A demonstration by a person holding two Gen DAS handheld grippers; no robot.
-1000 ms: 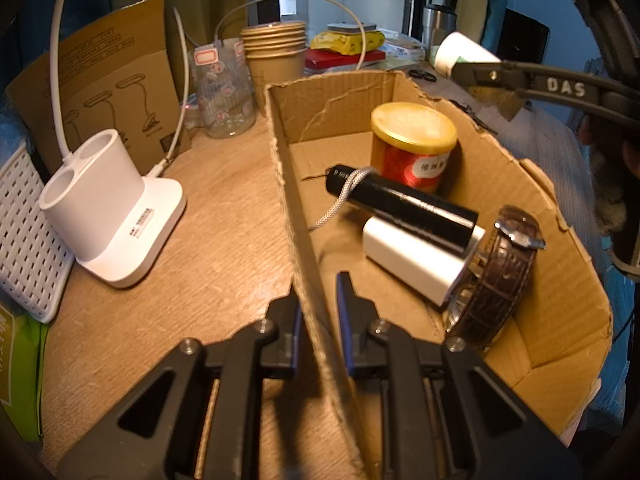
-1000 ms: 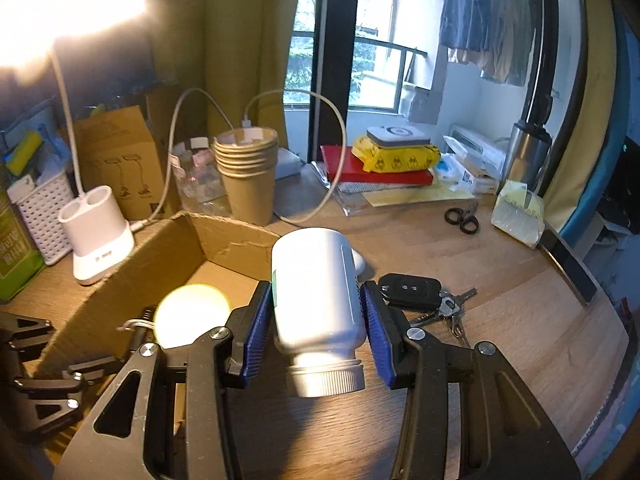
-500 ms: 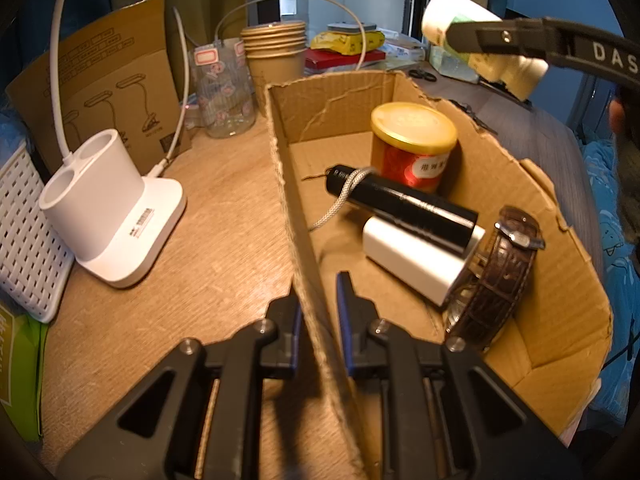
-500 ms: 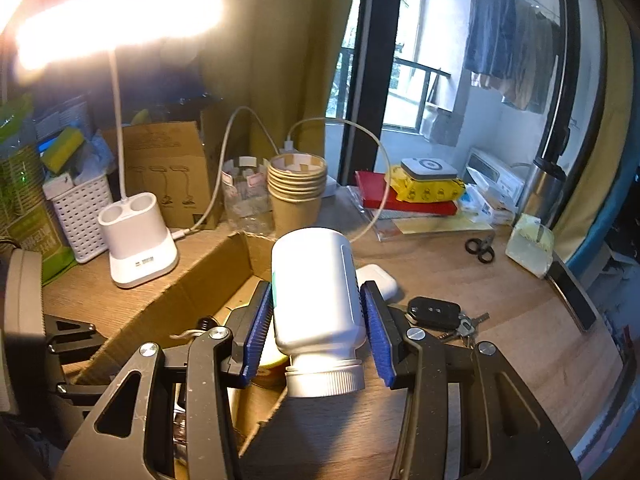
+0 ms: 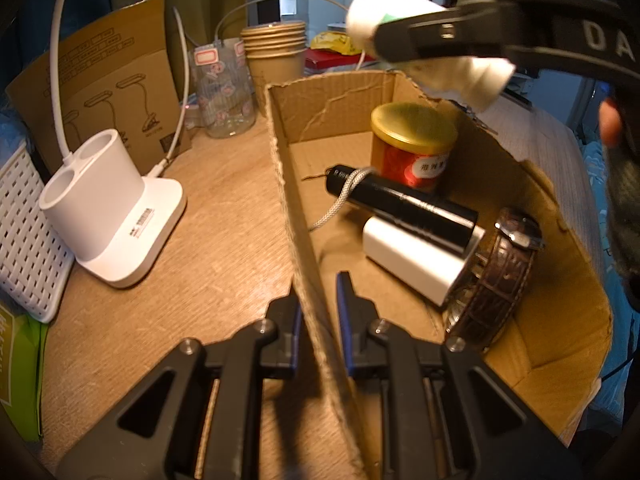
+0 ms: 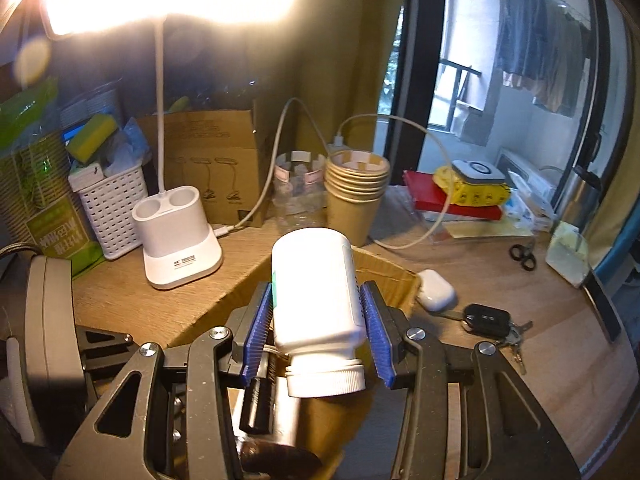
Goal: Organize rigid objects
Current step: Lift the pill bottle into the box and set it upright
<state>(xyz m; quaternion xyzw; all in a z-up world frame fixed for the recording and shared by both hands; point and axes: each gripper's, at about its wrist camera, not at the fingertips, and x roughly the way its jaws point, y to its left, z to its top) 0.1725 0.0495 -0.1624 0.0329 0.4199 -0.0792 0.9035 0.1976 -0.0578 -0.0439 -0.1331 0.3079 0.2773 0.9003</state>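
My right gripper (image 6: 318,336) is shut on a white plastic bottle (image 6: 314,292), cap toward the camera, held above the open cardboard box (image 6: 384,276). In the left wrist view the same bottle (image 5: 424,52) hangs over the box's far corner. My left gripper (image 5: 318,312) is shut on the near side wall of the cardboard box (image 5: 296,220). Inside the box lie a red jar with a gold lid (image 5: 412,144), a black flashlight (image 5: 404,204), a white block (image 5: 412,260) and a brown-strapped watch (image 5: 500,276).
On the wooden desk left of the box stand a white lamp base (image 5: 108,208), a white basket (image 5: 20,236), a glass jar (image 5: 224,88) and stacked paper cups (image 5: 276,56). Right of the box lie an earbud case (image 6: 436,290), car keys (image 6: 490,320) and scissors (image 6: 524,254).
My right gripper has carried the white bottle up and leftward, from beside the box's far right to over its far corner. The left gripper stays clamped on the box wall.
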